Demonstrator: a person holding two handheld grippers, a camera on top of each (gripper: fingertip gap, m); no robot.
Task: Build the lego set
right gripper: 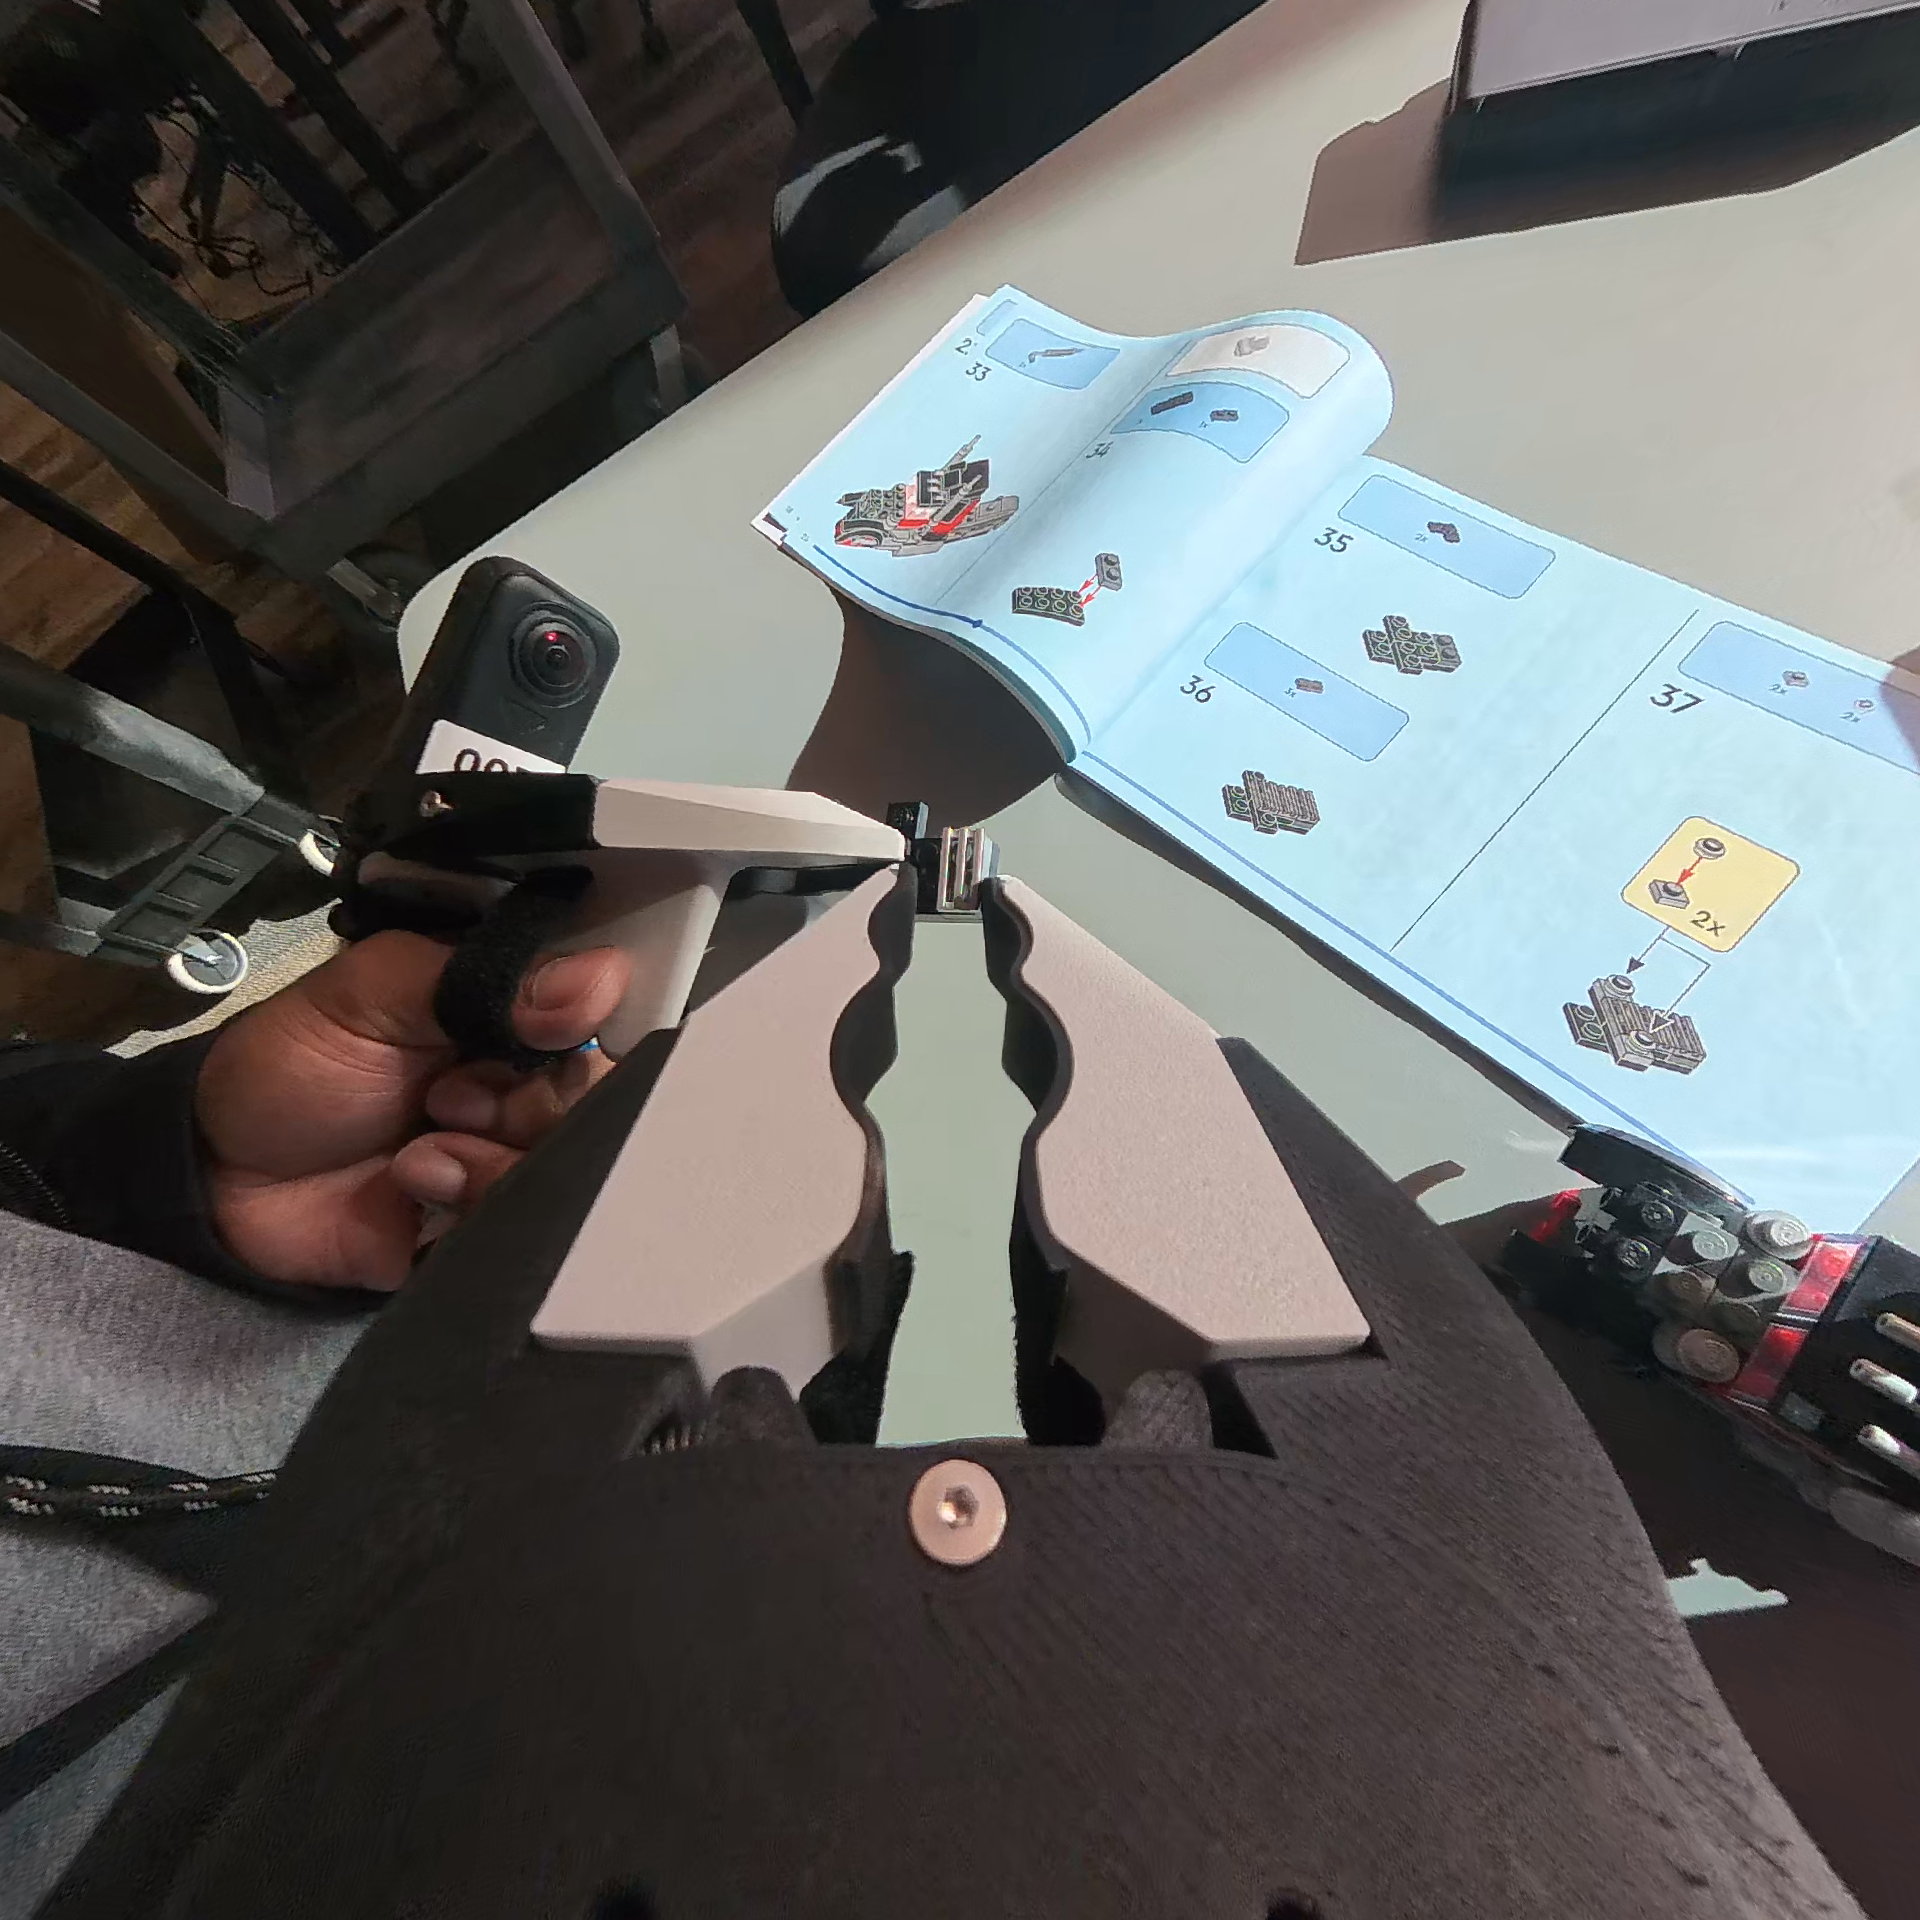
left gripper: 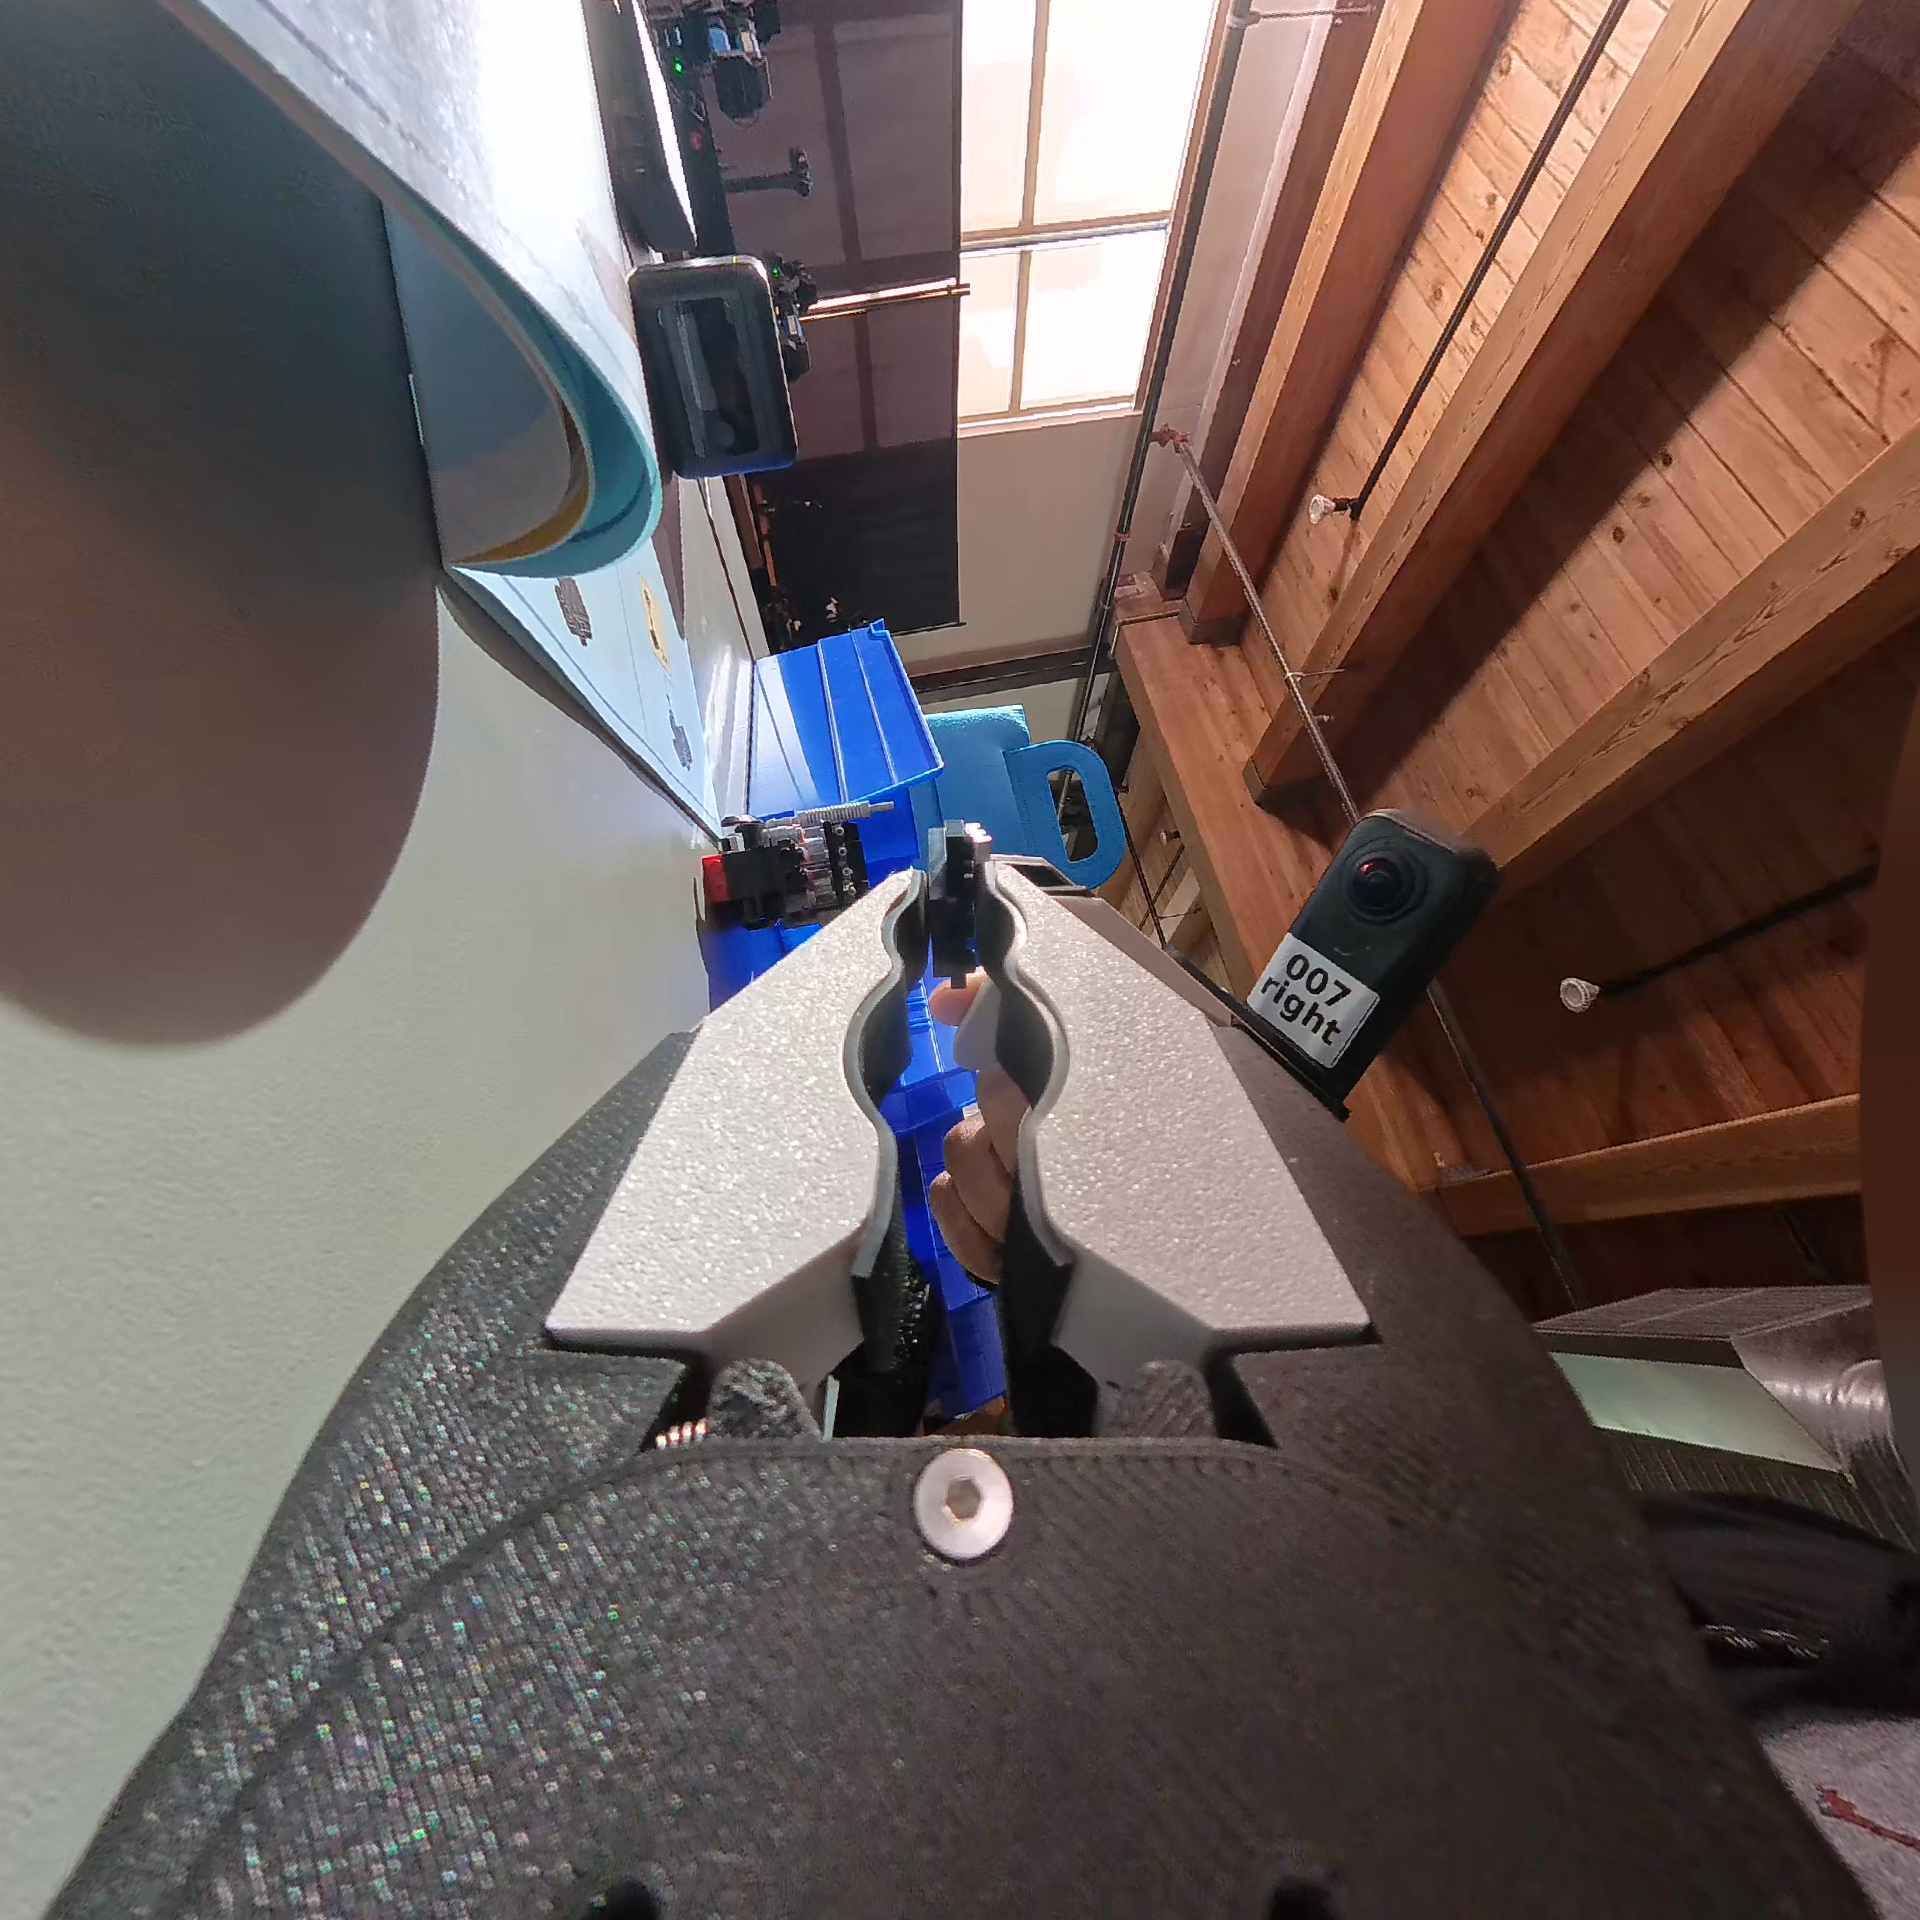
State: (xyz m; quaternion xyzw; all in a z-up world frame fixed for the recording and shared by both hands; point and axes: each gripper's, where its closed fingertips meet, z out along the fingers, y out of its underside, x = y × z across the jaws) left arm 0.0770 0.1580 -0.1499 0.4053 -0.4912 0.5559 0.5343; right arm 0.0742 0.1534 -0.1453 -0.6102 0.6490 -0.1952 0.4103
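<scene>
My left jaws are clamped on a small black piece, held above the surface. My right jaws stand slightly apart around its grey ribbed end; whether they touch it I cannot tell. The open booklet lies beyond, the half-built model beside it at right.

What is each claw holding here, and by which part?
The left claw is shut on a small black lego sub-assembly, pinched at its sides by the tips. The right claw looks open at the same piece.
</scene>
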